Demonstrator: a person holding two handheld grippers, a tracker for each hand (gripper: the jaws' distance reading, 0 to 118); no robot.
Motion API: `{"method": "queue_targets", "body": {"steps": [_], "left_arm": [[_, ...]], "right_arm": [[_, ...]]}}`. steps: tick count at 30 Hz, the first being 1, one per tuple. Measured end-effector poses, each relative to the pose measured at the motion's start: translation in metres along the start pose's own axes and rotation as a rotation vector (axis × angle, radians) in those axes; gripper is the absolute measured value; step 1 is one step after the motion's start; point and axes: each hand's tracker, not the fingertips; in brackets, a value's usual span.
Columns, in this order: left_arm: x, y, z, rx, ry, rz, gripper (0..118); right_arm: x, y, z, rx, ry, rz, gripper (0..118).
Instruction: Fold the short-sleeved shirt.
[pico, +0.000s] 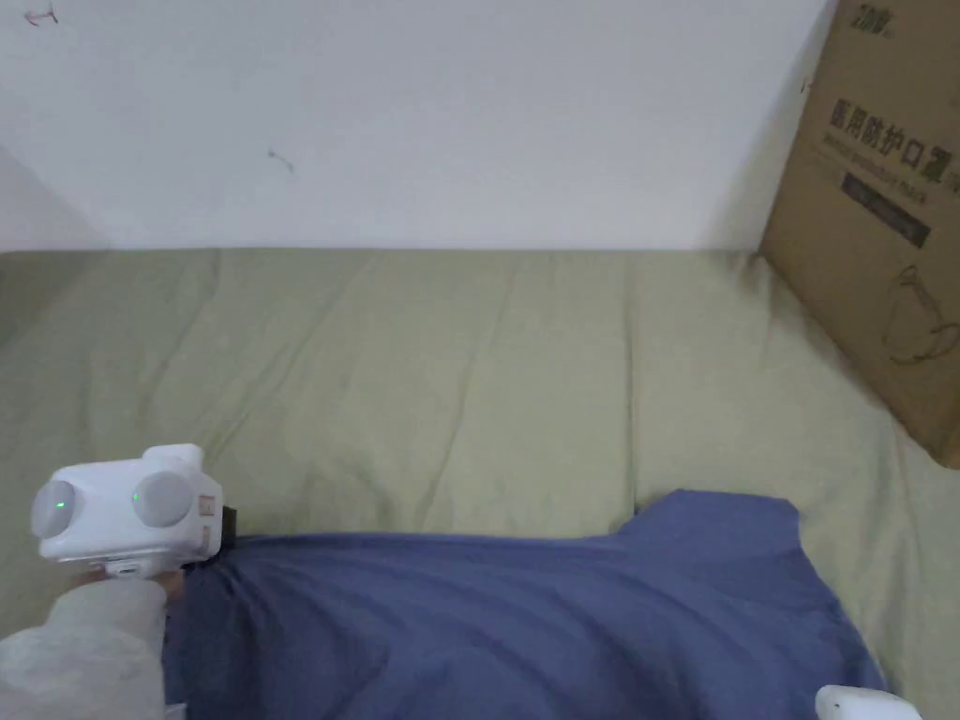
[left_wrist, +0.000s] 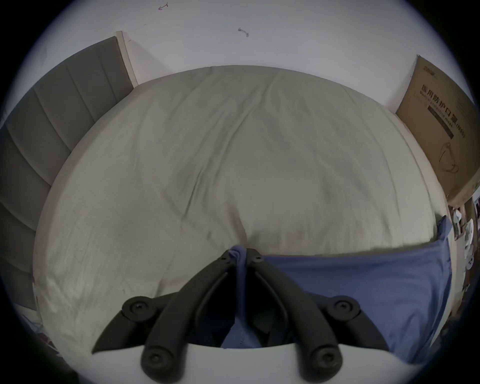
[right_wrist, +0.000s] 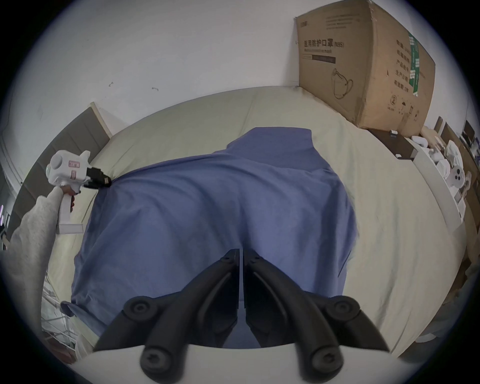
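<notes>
Left gripper (left_wrist: 240, 257) pinches the blue shirt (right_wrist: 220, 207) at its left edge. Right gripper (right_wrist: 241, 256) clamps its near edge over the bed (pico: 422, 375).

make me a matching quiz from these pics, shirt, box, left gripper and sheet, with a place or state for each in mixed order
Column 1:
1. shirt
2. box
3. left gripper
4. sheet

Column 2:
A. pale green, spread over the bed
B. brown, against the wall at the far right
C. blue, lying at the near edge of the bed
D. jaws shut on a pinch of blue cloth

Pairs: 1-C, 2-B, 3-D, 4-A
</notes>
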Motion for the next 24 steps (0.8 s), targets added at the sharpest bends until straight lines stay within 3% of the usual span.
{"method": "queue_targets", "body": {"steps": [5,6,7,8,9,10,11,15,20,22,24], "left_arm": [[0.004,0.000,0.015,0.021,-0.014,-0.018,4],[0.005,0.000,0.017,0.025,-0.013,-0.026,4],[0.006,0.001,0.019,0.029,-0.012,-0.029,4],[0.005,0.002,0.022,0.033,-0.013,-0.029,4],[0.005,0.002,0.025,0.038,-0.016,-0.026,4],[0.005,0.002,0.028,0.041,-0.020,-0.025,4],[0.005,0.001,0.031,0.054,-0.025,-0.027,4],[0.006,-0.001,0.038,0.059,-0.025,-0.056,4],[0.004,-0.002,0.041,0.063,-0.038,-0.046,4],[0.005,-0.003,0.043,0.064,-0.035,-0.059,4],[0.005,-0.003,0.045,0.064,-0.035,-0.065,4]], "right_arm": [[0.014,0.047,-0.005,0.036,0.010,-0.035,4],[0.020,0.061,-0.011,0.035,0.009,-0.034,9],[0.027,0.076,-0.021,0.031,0.012,-0.034,27],[0.033,0.089,-0.033,0.008,0.012,-0.030,67],[0.039,0.098,-0.040,-0.003,0.003,-0.040,90],[0.046,0.107,-0.052,-0.003,0.006,-0.042,100],[0.054,0.120,-0.071,-0.021,0.000,-0.045,101],[0.078,0.141,-0.141,-0.246,-0.104,-0.082,101],[0.081,0.134,-0.163,-0.280,-0.146,-0.059,87],[0.074,0.134,-0.151,-0.261,-0.162,0.014,66],[0.072,0.137,-0.142,-0.264,-0.166,0.038,6]]}}
